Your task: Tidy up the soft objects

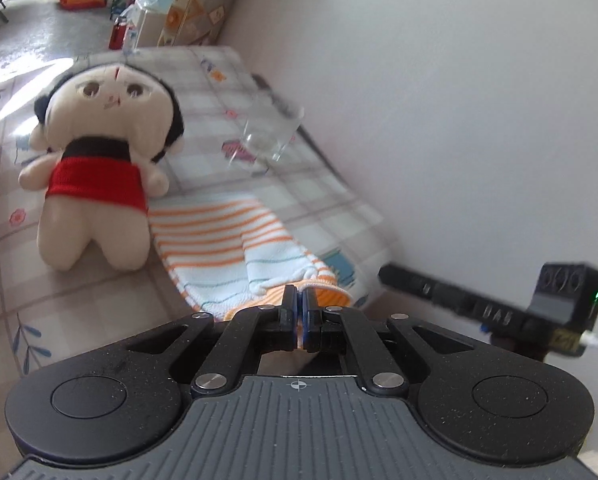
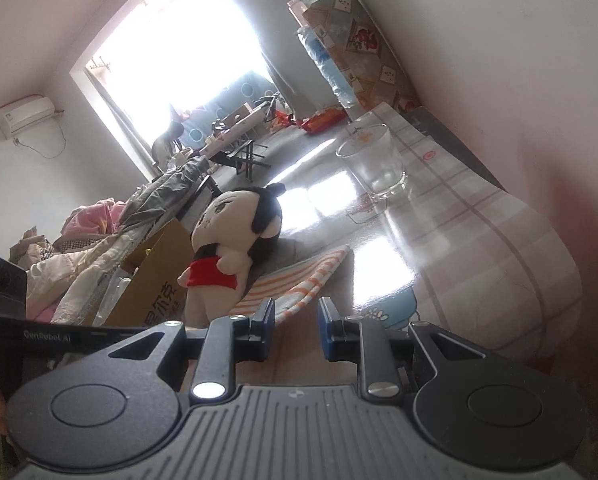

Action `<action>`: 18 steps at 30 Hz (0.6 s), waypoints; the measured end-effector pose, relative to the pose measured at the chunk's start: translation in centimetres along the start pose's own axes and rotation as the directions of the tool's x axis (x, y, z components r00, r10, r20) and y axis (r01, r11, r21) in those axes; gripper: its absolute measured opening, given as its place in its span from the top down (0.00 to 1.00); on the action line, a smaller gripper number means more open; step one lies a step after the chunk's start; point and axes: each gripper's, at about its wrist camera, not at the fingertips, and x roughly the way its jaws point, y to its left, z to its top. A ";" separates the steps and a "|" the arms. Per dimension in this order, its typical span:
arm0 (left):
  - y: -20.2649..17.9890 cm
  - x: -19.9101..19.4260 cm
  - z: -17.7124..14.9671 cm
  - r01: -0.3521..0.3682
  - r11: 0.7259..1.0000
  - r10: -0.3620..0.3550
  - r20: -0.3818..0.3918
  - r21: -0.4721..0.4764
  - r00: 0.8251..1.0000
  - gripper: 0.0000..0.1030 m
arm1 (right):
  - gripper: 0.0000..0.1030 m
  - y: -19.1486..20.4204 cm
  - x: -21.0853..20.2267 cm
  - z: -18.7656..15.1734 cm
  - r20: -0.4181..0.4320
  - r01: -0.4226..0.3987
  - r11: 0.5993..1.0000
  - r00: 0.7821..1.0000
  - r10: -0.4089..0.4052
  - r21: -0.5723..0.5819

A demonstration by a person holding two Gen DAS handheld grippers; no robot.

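Observation:
An orange-and-white striped towel (image 1: 219,240) lies on the checked tablecloth (image 1: 327,216). My left gripper (image 1: 300,294) is shut on the towel's near edge, which is folded over. A plush doll (image 1: 99,160) with black hair and a red dress stands just left of the towel. In the right wrist view the doll (image 2: 227,256) stands at the towel's (image 2: 299,280) left end. My right gripper (image 2: 297,312) is open and empty, just in front of the towel's near end. Part of the right gripper shows in the left wrist view (image 1: 499,304).
A clear glass (image 1: 271,132) stands behind the towel near the white wall; it also shows in the right wrist view (image 2: 373,164). A cardboard box (image 2: 155,276) and piled clothes (image 2: 83,248) lie left of the doll. The table edge runs along the wall.

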 end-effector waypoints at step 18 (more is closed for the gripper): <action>1.5 1.7 2.9 0.000 1.000 0.000 0.011 0.013 1.000 0.99 | 0.75 3.2 3.7 5.3 0.072 -0.092 0.987 0.992 0.102 -0.130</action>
